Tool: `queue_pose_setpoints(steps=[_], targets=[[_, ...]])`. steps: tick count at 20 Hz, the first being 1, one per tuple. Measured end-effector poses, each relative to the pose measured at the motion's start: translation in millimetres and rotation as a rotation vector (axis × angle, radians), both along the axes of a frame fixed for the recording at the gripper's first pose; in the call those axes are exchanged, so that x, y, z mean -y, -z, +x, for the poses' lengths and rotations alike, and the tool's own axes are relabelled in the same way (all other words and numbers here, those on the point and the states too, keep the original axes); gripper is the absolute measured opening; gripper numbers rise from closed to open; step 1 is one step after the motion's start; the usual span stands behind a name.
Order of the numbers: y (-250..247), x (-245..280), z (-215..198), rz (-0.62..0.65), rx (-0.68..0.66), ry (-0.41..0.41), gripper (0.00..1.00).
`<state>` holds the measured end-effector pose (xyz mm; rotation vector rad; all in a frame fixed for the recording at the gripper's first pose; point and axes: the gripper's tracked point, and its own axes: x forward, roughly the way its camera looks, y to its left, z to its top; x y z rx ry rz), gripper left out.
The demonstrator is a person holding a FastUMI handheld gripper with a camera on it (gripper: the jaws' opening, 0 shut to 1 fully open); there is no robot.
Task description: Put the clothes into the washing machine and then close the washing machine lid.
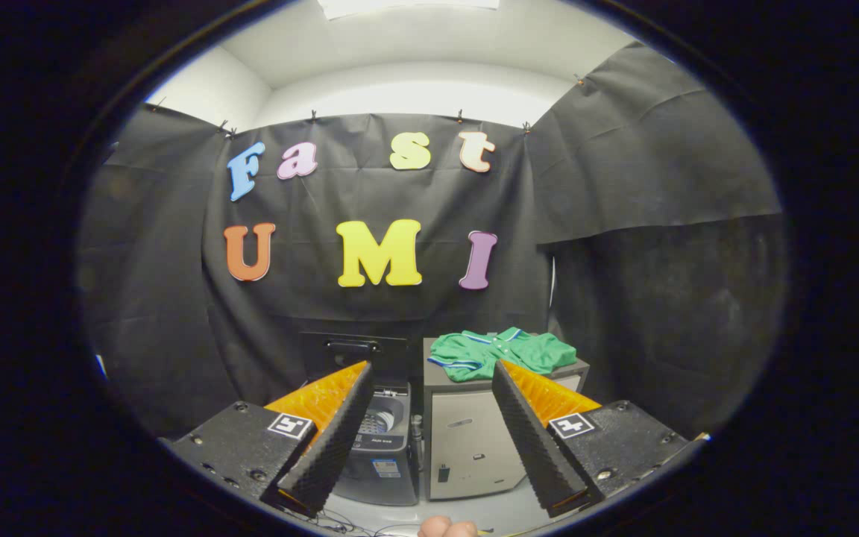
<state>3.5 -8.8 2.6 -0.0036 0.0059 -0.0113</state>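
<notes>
A green garment [500,353] with white and blue trim lies crumpled on top of a pale grey cabinet [474,440]. Just left of the cabinet stands a small dark top-loading washing machine [385,451], its lid [355,354] raised upright at the back and its drum showing inside. My gripper [429,373] is open, its two fingers spread wide, well short of both. The machine shows between the fingers, close to the left one; the garment lies beyond and just above the right fingertip.
Black cloth walls close the booth behind and on both sides. The floor in front of the machine and cabinet is light, with thin cables [347,522] lying on it. A person's fingertips [448,528] show below the fingers.
</notes>
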Motion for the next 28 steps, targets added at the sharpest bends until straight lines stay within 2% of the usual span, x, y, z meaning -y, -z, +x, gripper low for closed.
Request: queue_pose_setpoints(steps=[11,17,22,28], targets=[[-7,-6,28,0.002,-0.027,0.013,1.0],[-22,-3,58,-0.02,-0.064,-0.022,1.0],[-49,26,107,-0.021,-0.033,0.008,1.0],[-51,77,210,-0.014,-0.056,0.041,1.0]])
